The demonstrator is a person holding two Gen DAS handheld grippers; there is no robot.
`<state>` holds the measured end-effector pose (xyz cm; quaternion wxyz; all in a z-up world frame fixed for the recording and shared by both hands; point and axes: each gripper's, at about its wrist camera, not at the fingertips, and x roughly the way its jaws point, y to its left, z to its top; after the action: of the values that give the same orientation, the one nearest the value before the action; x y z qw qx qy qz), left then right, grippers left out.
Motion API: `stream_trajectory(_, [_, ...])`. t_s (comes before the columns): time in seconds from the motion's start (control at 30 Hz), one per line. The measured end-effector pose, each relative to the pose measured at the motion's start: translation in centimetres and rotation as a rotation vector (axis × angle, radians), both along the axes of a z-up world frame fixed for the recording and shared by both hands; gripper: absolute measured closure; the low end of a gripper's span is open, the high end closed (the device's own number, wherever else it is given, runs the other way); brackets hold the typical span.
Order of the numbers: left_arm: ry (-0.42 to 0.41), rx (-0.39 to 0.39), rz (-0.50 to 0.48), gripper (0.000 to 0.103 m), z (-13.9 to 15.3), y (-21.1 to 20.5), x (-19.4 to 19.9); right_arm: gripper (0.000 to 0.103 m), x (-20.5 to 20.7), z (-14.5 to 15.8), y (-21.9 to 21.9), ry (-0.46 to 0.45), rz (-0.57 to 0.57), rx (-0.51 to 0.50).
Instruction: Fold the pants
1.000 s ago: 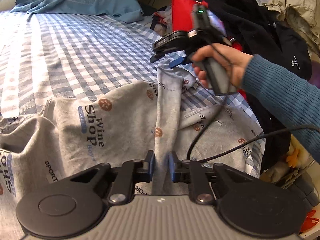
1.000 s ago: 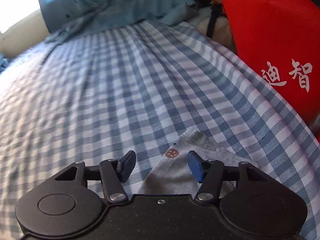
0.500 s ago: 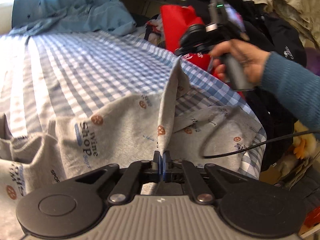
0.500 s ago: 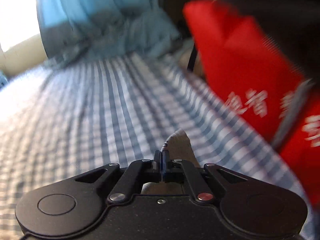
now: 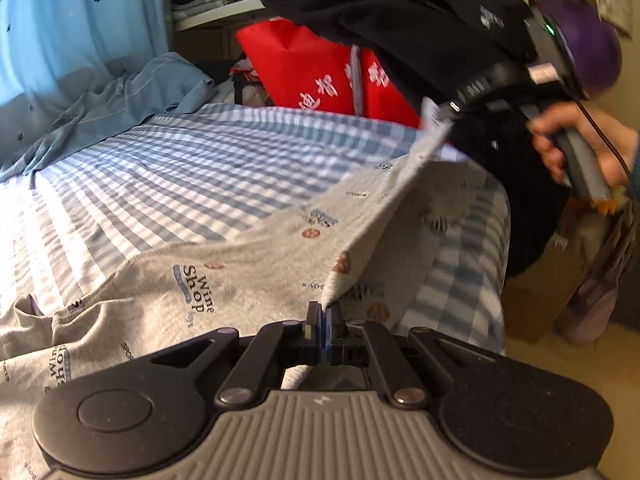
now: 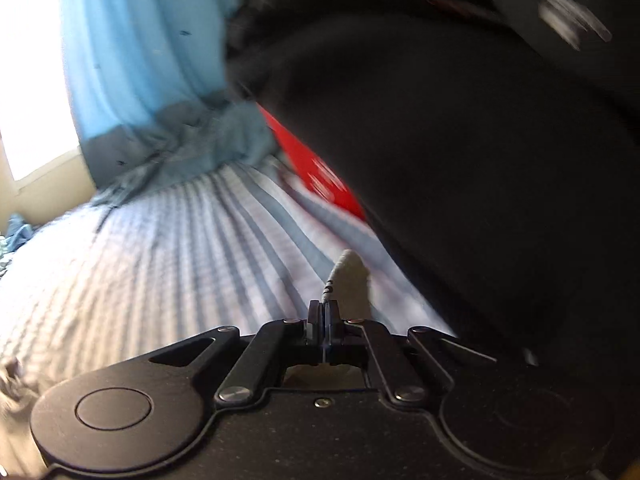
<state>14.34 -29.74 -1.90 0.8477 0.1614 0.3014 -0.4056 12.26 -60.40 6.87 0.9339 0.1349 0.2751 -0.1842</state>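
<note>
Grey printed pants (image 5: 248, 264) lie across a blue checked bed. My left gripper (image 5: 322, 316) is shut on a fold of the pants near the bed's front edge. My right gripper (image 5: 444, 114) is shut on the far end of the same fold and holds it up above the bed's right side. The fabric stretches taut between the two grippers. In the right wrist view my right gripper (image 6: 323, 312) pinches a grey tip of the pants (image 6: 350, 272); that view is blurred.
The bed sheet (image 5: 168, 172) runs to the left and back. A red bag (image 5: 316, 68) and a dark clothes pile (image 5: 420, 16) stand at the bed's right. Blue cloth (image 5: 112, 104) lies at the back. The bed's right edge drops to the floor (image 5: 560, 360).
Both grippers closed on the pants fold. The right gripper then lifted its end up and to the right, pulling the fabric taut off the bed.
</note>
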Motion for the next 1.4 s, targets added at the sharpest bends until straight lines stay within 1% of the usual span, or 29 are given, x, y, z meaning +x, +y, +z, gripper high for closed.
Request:
stream_trajectory(0.1, [-0.009,0.025,0.000,0.103,-0.7,-0.3,-0.5,0.103,-3.4,-3.6,-0.1,-0.026,-0.039,0.063])
stream_trajectory(0.17, [-0.013,0.033,-0.001,0.103,-1.1,-0.1,-0.9,0.102,-4.9,-5.2,0.0,-0.044,-0.050,0.090])
stream_trajectory(0.2, [-0.014,0.038,-0.002,0.103,-1.3,-0.1,-1.0,0.096,-5.4,-5.9,0.0,-0.050,-0.049,0.113])
stream_trajectory(0.23, [-0.013,0.043,-0.001,0.103,-1.4,-0.2,-1.0,0.087,-5.7,-6.6,-0.1,-0.053,-0.049,0.143])
stream_trajectory(0.27, [-0.013,0.046,-0.001,0.103,-1.4,-0.3,-1.0,0.082,-6.1,-7.3,-0.9,-0.063,-0.055,0.174])
stream_trajectory(0.33, [-0.014,0.047,-0.001,0.103,-1.4,-0.3,-1.0,0.062,-6.3,-7.9,-1.3,-0.089,-0.059,0.220])
stream_trajectory(0.37, [-0.015,0.048,-0.001,0.103,-1.4,-0.4,-0.9,0.054,-6.3,-8.0,-1.5,-0.101,-0.065,0.233])
stream_trajectory(0.43, [-0.012,0.049,0.000,0.103,-1.4,-0.2,-1.0,0.050,-6.8,-8.3,-2.4,-0.137,-0.080,0.269])
stream_trajectory(0.53, [-0.011,0.053,0.003,0.103,-1.4,-0.2,-1.0,0.048,-6.5,-8.6,-3.9,-0.166,-0.132,0.342])
stream_trajectory(0.6, [-0.010,0.054,0.006,0.103,-1.5,-0.3,-0.9,0.049,-6.1,-8.5,-5.0,-0.168,-0.161,0.373])
stream_trajectory(0.63, [-0.012,0.054,0.008,0.103,-1.5,-0.3,-0.9,0.054,-5.7,-8.5,-5.4,-0.156,-0.174,0.379])
stream_trajectory(0.67, [-0.014,0.054,0.010,0.103,-1.5,-0.2,-0.9,0.067,-5.2,-8.5,-5.7,-0.133,-0.187,0.381])
stream_trajectory(0.7, [-0.015,0.053,0.011,0.103,-1.5,-0.2,-1.0,0.076,-4.7,-8.3,-6.0,-0.100,-0.201,0.369])
stream_trajectory(0.73, [-0.016,0.052,0.013,0.103,-1.5,-0.2,-1.0,0.096,-4.1,-8.1,-6.2,-0.073,-0.203,0.342])
stream_trajectory(0.77, [-0.018,0.053,0.015,0.103,-1.4,-0.2,-1.0,0.100,-3.4,-7.7,-6.1,-0.048,-0.187,0.309])
stream_trajectory(0.83, [-0.024,0.053,0.017,0.103,-1.3,-0.2,-1.1,0.101,-2.3,-6.8,-5.7,-0.023,-0.145,0.230])
stream_trajectory(0.9, [-0.027,0.050,0.021,0.103,-1.2,-0.3,-1.1,0.101,-2.1,-5.5,-5.3,-0.017,-0.088,0.145])
stream_trajectory(1.0, [-0.035,0.041,0.028,0.103,-1.0,-0.4,-1.2,0.102,-1.0,-3.3,-4.7,-0.039,-0.027,0.043])
stream_trajectory(1.1, [-0.046,0.031,0.032,0.103,-0.7,-0.7,-1.3,0.102,-0.8,-1.3,-4.7,-0.063,0.004,-0.033])
stream_trajectory(1.17, [-0.052,0.023,0.032,0.103,-0.6,-1.0,-1.3,0.102,-0.9,-0.5,-4.8,-0.078,0.010,-0.077])
stream_trajectory(1.27, [-0.050,0.035,0.026,0.103,-0.9,-1.6,-1.3,0.102,-1.9,-0.7,-5.0,-0.082,0.004,-0.113])
stream_trajectory(1.33, [-0.033,0.052,0.021,0.103,-1.5,-1.8,-1.1,0.102,-2.2,-1.8,-5.1,-0.044,-0.005,-0.127])
stream_trajectory(1.4, [-0.021,0.067,0.013,0.103,-2.0,-1.8,-1.1,0.102,-2.8,-3.7,-5.3,0.019,-0.002,-0.154])
